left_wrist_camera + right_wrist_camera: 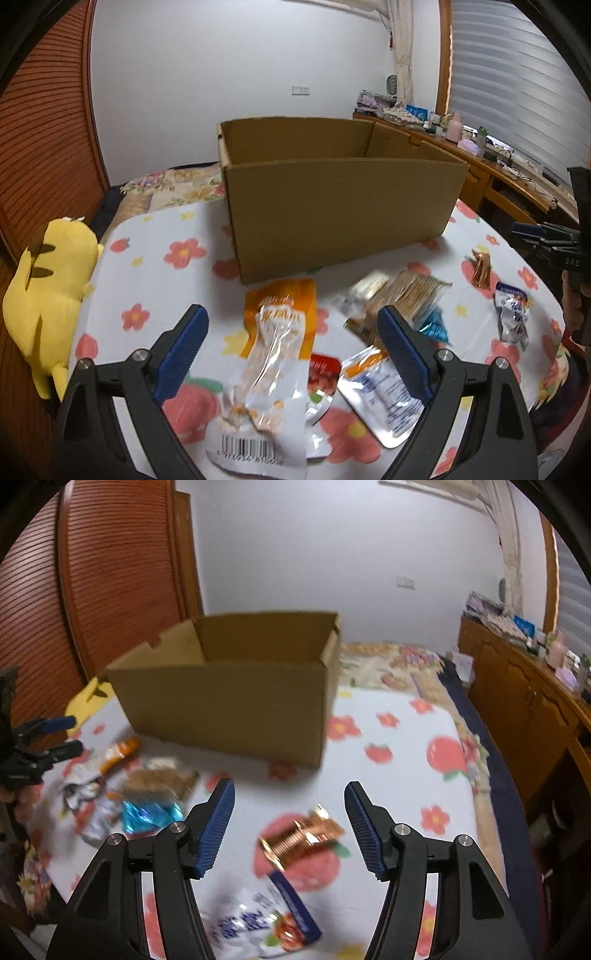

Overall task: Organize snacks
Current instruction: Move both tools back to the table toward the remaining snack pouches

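Observation:
An open cardboard box (340, 195) stands on the flowered tablecloth (159, 266); it also shows in the right wrist view (229, 701). My left gripper (291, 328) is open above an orange-and-clear snack packet (269, 373), with a white-and-orange packet (380, 395) and a small red packet (323, 373) beside it. A brown packet (402, 299) and a blue foil packet (434, 328) lie beyond. My right gripper (290, 812) is open above a copper foil packet (303, 838). A blue-and-white packet (258, 923) lies below it.
A yellow plush toy (48, 302) lies at the table's left edge. A wooden sideboard (524, 698) with small items stands along the right wall. A bed with a flowered cover (391, 661) is behind the table. A slatted wooden door (110, 572) is at the left.

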The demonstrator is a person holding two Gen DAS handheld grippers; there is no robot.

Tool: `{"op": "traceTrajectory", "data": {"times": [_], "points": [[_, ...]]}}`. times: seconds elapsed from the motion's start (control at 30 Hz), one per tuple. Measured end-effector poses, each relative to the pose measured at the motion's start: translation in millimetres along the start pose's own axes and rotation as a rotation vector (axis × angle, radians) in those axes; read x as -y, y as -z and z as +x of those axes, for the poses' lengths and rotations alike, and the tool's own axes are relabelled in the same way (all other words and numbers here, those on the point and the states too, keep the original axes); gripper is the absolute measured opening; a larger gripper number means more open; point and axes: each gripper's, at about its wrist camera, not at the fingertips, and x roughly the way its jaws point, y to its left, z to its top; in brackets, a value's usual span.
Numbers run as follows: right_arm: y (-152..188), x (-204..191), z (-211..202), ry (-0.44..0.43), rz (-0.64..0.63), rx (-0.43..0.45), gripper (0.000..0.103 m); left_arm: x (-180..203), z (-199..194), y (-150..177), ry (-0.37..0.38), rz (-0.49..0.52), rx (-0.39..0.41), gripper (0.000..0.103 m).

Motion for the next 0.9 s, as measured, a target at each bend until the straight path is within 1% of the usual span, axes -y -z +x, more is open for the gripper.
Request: {"op": "traceTrajectory", "data": {"times": [0.2,0.4,0.57,0.9], "points": [[30,11,2,0.001,0.041,-0.05,0.063,-10,7,16,0.003,-0.019,-0.066,0.093],[56,4,-9,-0.014,0.067,-0.069,0.063,-14,16,23,0.031,-0.053,-0.11,0.093],[72,-2,-16,-0.027,0.082,-0.083,0.063,-13,23,25,0.029,-0.051,-0.141,0.093],[90,-13,-26,-0.023,0.085,-0.095,0.063,-16,40,26,0.03,-0.082,-0.198,0.092]]}}
